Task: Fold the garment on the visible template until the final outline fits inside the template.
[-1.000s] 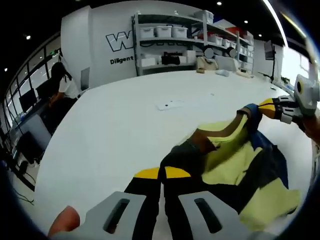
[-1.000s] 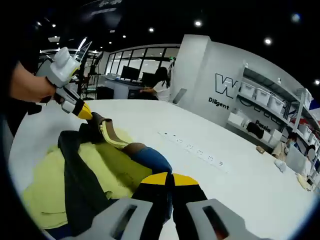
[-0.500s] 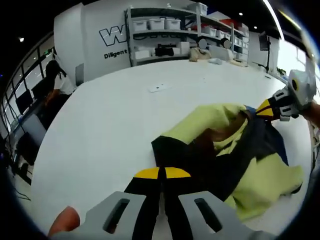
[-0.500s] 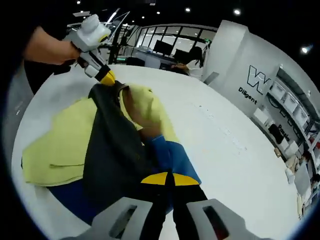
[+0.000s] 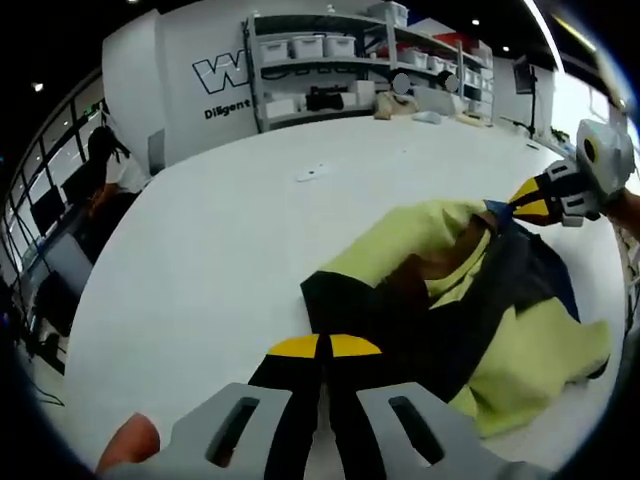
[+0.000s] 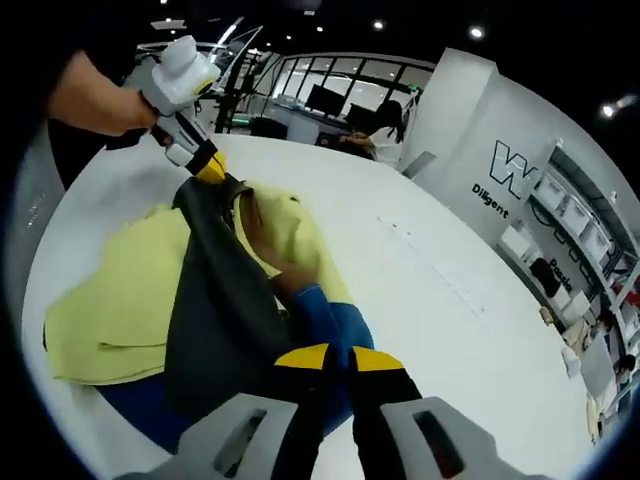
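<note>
Mid-fold: the garment lies bunched on the white counter, yellow, black and blue panels overlapping, no tidy outline yet. Left gripper and right gripper each have fingers pinched closed on a garment edge. Most folding looks left; no template outline can be made out.

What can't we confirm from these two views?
- Template: no outline shows on the table; the garment covers where it might lie, in both views.
- Garment's near edge: hidden behind the right gripper in the right gripper view.
- Left gripper: its jaw tips blend into dark fabric, left gripper view.
</note>
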Action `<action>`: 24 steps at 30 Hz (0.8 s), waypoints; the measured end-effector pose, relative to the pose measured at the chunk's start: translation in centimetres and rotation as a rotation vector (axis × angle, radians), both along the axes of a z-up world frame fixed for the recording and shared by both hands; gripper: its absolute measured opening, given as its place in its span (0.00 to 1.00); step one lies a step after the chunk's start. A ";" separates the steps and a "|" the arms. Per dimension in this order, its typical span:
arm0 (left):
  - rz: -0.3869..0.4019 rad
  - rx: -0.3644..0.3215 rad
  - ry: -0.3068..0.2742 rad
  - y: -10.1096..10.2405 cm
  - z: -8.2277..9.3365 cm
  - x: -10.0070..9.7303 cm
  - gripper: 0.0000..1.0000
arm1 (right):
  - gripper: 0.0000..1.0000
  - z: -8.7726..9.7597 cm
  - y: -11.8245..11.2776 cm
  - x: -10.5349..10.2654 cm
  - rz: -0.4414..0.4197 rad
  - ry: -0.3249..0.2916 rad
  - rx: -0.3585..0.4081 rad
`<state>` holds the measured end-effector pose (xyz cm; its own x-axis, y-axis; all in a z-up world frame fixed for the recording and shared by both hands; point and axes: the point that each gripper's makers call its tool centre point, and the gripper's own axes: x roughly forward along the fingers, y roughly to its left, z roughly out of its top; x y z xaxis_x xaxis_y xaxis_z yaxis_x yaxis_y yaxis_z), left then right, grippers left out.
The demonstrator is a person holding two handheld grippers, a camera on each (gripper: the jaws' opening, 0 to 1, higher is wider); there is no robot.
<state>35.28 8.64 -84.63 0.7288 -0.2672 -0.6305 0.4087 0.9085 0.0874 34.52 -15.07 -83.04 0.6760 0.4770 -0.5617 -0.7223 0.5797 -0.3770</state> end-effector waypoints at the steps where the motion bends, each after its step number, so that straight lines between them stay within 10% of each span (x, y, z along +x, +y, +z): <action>1: 0.000 0.001 0.000 0.0 0.0 0.0 0.00 | 0.02 -0.2 0.1 0.0 0.005 0.005 -0.003; 24: -0.008 0.012 -0.014 0.0 0.5 0.2 0.00 | 0.00 0.7 0.7 -0.5 0.041 -0.016 -0.029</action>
<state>35.44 8.65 -84.09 0.7350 -0.2660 -0.6237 0.4148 0.9040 0.1034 34.01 -14.36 -82.36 0.6657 0.4881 -0.5645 -0.7386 0.5389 -0.4051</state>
